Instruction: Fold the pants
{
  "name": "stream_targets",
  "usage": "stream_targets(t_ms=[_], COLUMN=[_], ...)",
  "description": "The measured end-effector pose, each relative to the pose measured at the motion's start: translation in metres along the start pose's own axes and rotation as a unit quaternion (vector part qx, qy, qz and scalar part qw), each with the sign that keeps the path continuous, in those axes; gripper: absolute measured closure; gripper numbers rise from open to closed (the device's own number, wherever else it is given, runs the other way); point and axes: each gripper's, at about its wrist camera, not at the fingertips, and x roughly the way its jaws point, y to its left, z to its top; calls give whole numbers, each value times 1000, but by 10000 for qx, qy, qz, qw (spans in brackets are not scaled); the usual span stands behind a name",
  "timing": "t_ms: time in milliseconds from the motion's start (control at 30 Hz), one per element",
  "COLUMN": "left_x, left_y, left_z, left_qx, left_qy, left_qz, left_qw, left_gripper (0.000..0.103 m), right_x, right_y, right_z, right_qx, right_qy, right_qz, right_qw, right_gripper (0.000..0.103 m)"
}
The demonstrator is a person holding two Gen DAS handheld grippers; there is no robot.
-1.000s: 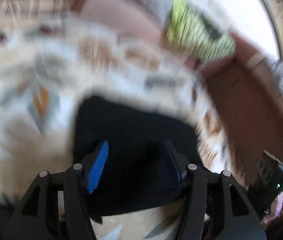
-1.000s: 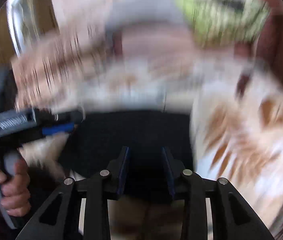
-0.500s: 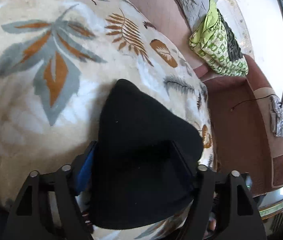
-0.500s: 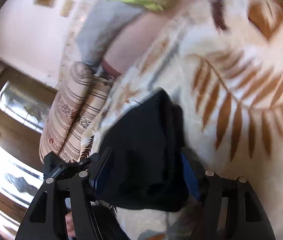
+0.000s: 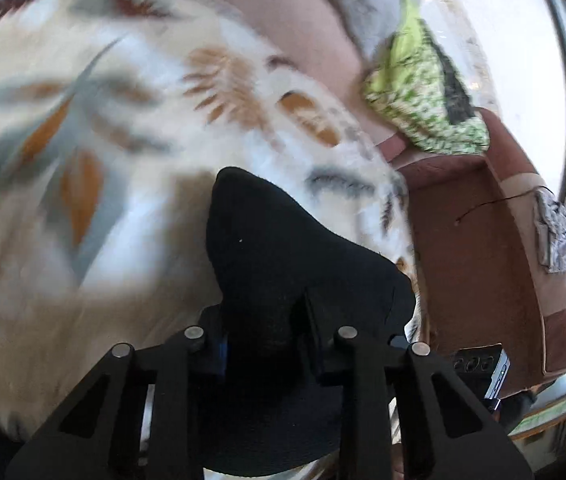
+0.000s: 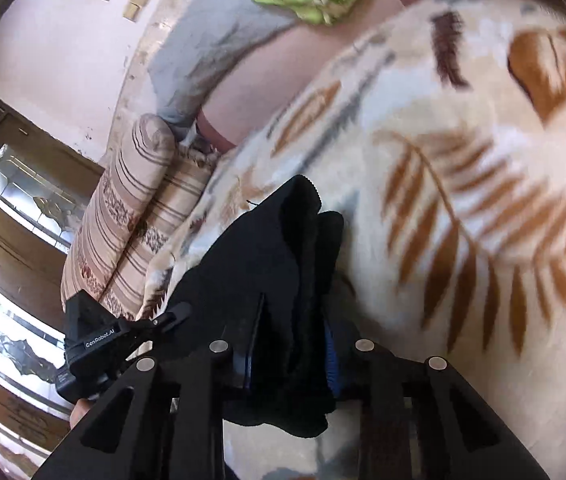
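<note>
The black pants point(image 5: 279, 256) are bunched into a thick folded bundle over a cream blanket with a leaf print point(image 5: 83, 152). My left gripper point(image 5: 267, 332) is shut on one edge of the bundle, the cloth filling the gap between its fingers. My right gripper point(image 6: 291, 344) is shut on the other edge of the pants point(image 6: 283, 256), which hang in layered folds from it. The left gripper's body point(image 6: 95, 344) shows at the lower left of the right wrist view, close beside the pants.
A green patterned cushion point(image 5: 423, 96) and a grey pillow point(image 6: 211, 52) lie at the back of the brown sofa point(image 5: 483, 248). A striped bolster point(image 6: 131, 216) lies by the blanket point(image 6: 463, 184). A dark device point(image 5: 483, 368) sits by the sofa edge.
Both grippers have closed from wide open onto the pants. The bundle has lifted slightly and both views are blurred by motion.
</note>
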Motion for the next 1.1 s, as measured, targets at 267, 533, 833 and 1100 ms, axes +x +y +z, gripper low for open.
stream_targets(t_ms=[267,533,833,1100], left_x=[60,85,95,112], left_y=[-35,-25,-56,-59], left_z=[57,66,69,61], left_qx=[510,734,1468,1921], left_qy=[-69,-190,-223,-78], left_qz=[320,643,512,1027], left_qw=[9982,9951,9876,9759], left_gripper=[75,47,56,57], right_x=[13,40,15,45], right_y=[-19,-67,44,17], right_z=[68,75,52,34], right_qx=[-28,855,-2405,-2178], right_qy=[-249,72,-494,395], right_qz=[-18,-69,-1242,-1939], right_qw=[9997,9963,9614,9557], right_gripper=[78,72,95,96])
